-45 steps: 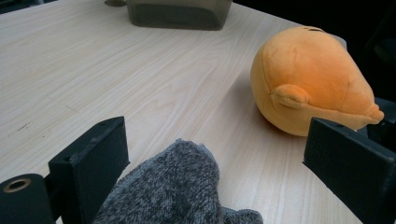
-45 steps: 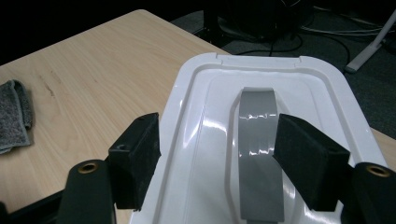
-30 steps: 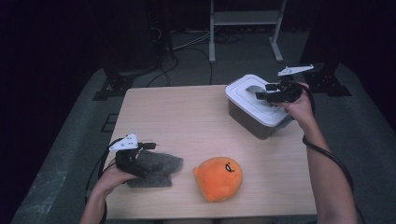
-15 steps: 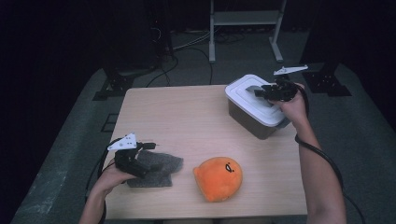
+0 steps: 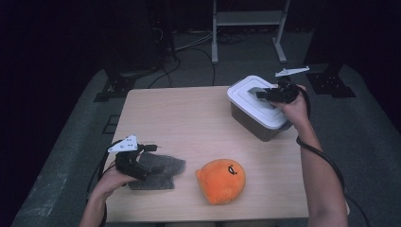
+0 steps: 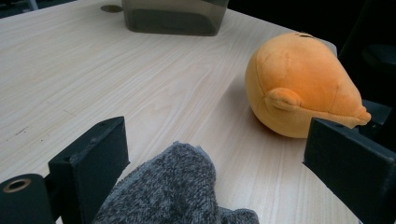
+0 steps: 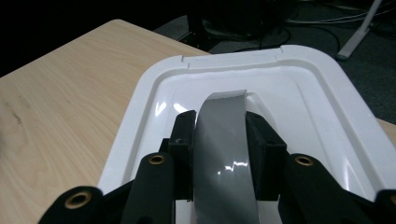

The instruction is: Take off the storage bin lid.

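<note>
**A:** What is on the tabletop [image 5: 189, 118], and where?

**B:** A light wooden tabletop, seen from above. Near its far right corner stands a dark grey box [image 5: 257, 125] with a white lid [image 5: 246, 97]. A grey handle strip [image 7: 224, 154] arches over the middle of the lid. Toward the near edge, right of centre, lies an orange plush toy [image 5: 221, 180] with a small face on it. Near the near left corner lies a grey knitted cloth [image 5: 158, 170].

**A:** What is the right gripper doing?

**B:** The right gripper [image 5: 265, 94] reaches over the lid from the table's right edge. In the right gripper view its two black jaws sit on either side of the grey handle strip and press against it. They have just been closing, with the strip between them.

**A:** And the left one?

**B:** The left gripper [image 5: 149, 163] rests low over the knitted cloth, held by a hand [image 5: 111, 179] coming in from the near edge. In the left gripper view its jaws stand wide apart. The cloth bunches up between them, beside one jaw and well clear of the other. The plush toy lies just beyond on the bare wood.
</note>
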Tool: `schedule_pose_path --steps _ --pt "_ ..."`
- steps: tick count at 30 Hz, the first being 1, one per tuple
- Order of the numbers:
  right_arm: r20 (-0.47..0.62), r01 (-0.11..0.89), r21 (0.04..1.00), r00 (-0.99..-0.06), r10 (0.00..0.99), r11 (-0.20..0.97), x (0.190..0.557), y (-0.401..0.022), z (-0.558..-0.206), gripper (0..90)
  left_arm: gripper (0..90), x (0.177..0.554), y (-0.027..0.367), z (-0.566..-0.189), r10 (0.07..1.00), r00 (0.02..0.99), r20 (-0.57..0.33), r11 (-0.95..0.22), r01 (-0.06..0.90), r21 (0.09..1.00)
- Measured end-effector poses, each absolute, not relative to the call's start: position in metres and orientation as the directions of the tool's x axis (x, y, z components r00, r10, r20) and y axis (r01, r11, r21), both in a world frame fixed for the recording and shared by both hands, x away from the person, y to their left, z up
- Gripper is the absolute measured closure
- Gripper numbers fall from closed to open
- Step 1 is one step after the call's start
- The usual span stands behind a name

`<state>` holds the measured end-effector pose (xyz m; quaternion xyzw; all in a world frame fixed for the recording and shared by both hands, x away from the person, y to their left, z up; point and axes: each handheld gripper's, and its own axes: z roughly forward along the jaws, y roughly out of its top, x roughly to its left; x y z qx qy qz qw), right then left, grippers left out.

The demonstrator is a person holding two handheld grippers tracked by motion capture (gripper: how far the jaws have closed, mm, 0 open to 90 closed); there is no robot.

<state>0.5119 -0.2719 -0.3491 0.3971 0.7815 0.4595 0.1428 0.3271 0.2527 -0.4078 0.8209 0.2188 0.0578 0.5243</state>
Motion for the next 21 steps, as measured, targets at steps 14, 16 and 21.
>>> schedule_pose_path --steps 14,16,21 --pt "0.14 0.46 0.824 -0.73 0.669 0.329 0.499 -0.254 -0.347 65.9 6.0 0.326 0.252 -0.408 0.419 0.898 -0.133 -0.356 0.298 0.886" --pt "0.141 0.453 0.824 -0.744 0.653 0.34 0.496 -0.249 -0.347 66.0 5.9 0.326 0.252 -0.407 0.42 0.898 -0.132 -0.357 0.297 0.886" --pt "0.144 0.435 0.821 -0.784 0.604 0.369 0.49 -0.235 -0.346 66.0 6.0 0.326 0.252 -0.407 0.418 0.899 -0.13 -0.359 0.295 0.885"
